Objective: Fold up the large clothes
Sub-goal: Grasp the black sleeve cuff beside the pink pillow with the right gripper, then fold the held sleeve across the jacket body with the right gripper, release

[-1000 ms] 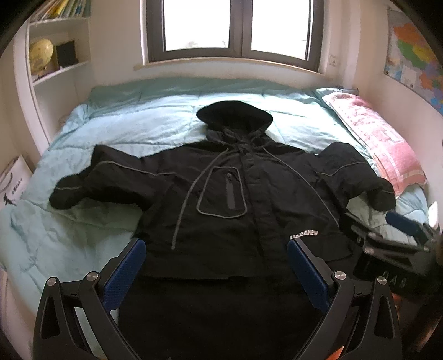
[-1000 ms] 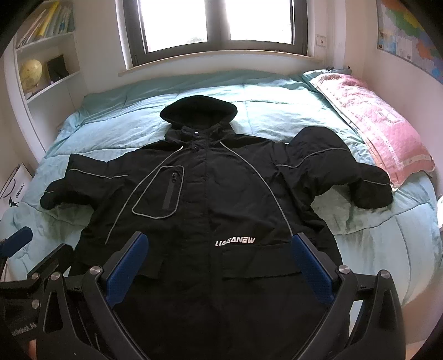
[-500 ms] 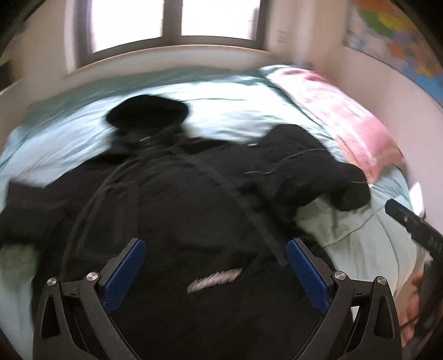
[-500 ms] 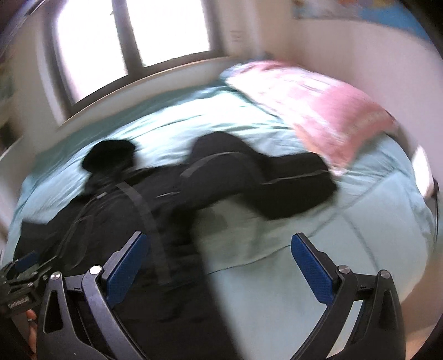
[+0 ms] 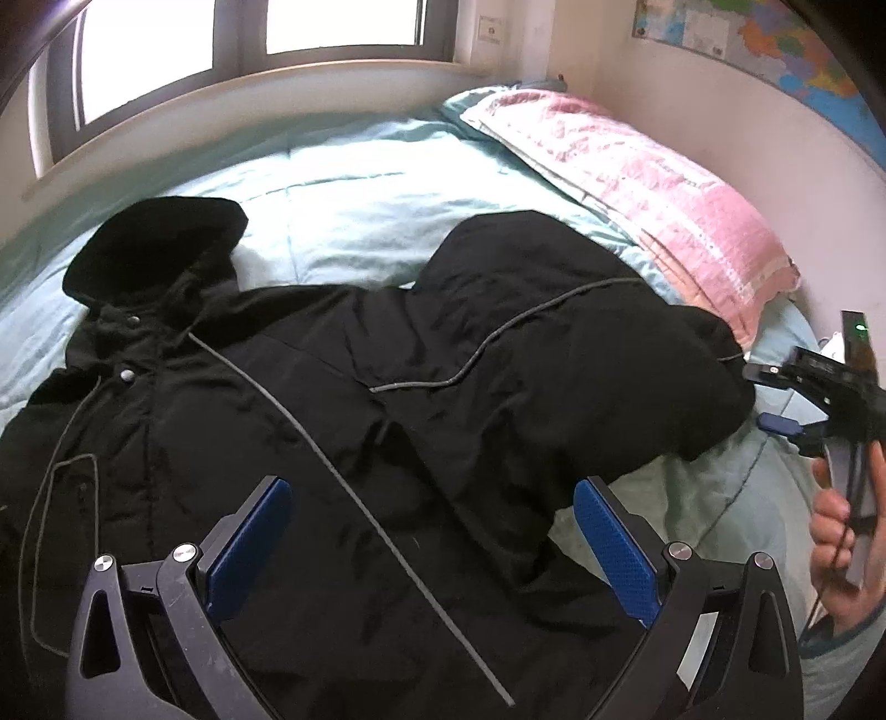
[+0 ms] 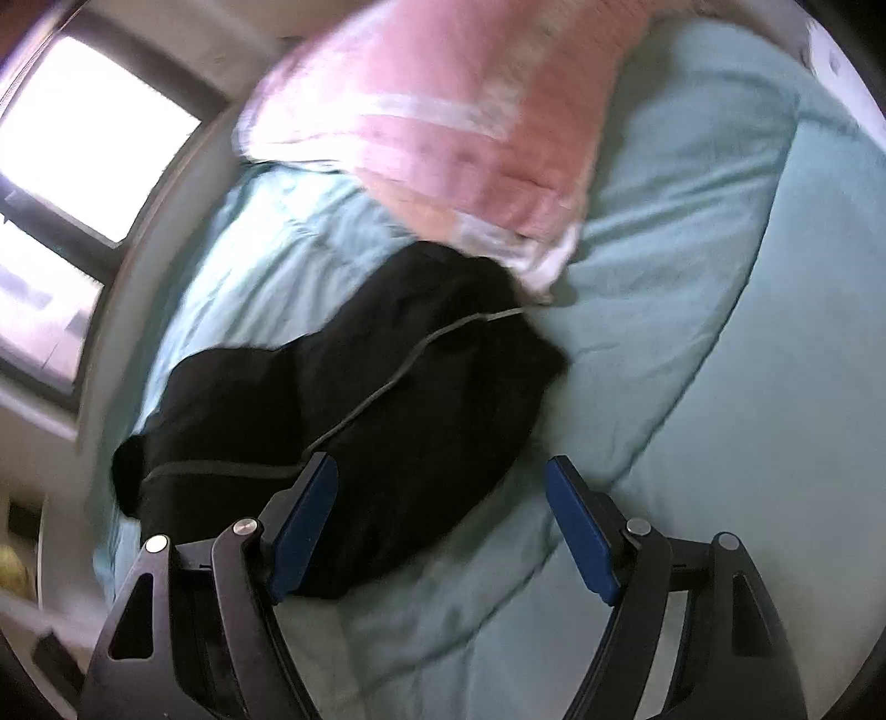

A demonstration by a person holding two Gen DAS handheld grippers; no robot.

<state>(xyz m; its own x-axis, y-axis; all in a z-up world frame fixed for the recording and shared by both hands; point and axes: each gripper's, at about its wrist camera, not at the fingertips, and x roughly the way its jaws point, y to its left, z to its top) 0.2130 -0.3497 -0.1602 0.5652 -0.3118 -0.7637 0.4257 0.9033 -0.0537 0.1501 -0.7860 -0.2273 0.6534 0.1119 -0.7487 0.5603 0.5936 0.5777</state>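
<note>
Jacket: black, spread front-up across the bed, sleeve end near the pink pillow.
Left gripper: jaws wide apart, holding nothing.
Right gripper: jaws just narrowing, still apart, around nothing, beside the sleeve.

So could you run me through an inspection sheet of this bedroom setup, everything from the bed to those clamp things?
Surface: bed with a pale green quilt, wrinkled.
Job's things: black hooded jacket lying front up and spread out; its sleeve reaches toward the pillow.
Clutter: pink pillow along the wall side; the sleeve end lies by its corner.
Grippers: left gripper jaws wide apart over the jacket, nothing between the pads. Right gripper jaws apart and have just been closing, one finger over the sleeve, nothing gripped; a hand holds it.
Cables: thin dark cord by that hand, run unclear.
Surroundings: window, wall map, wall switch.
</note>
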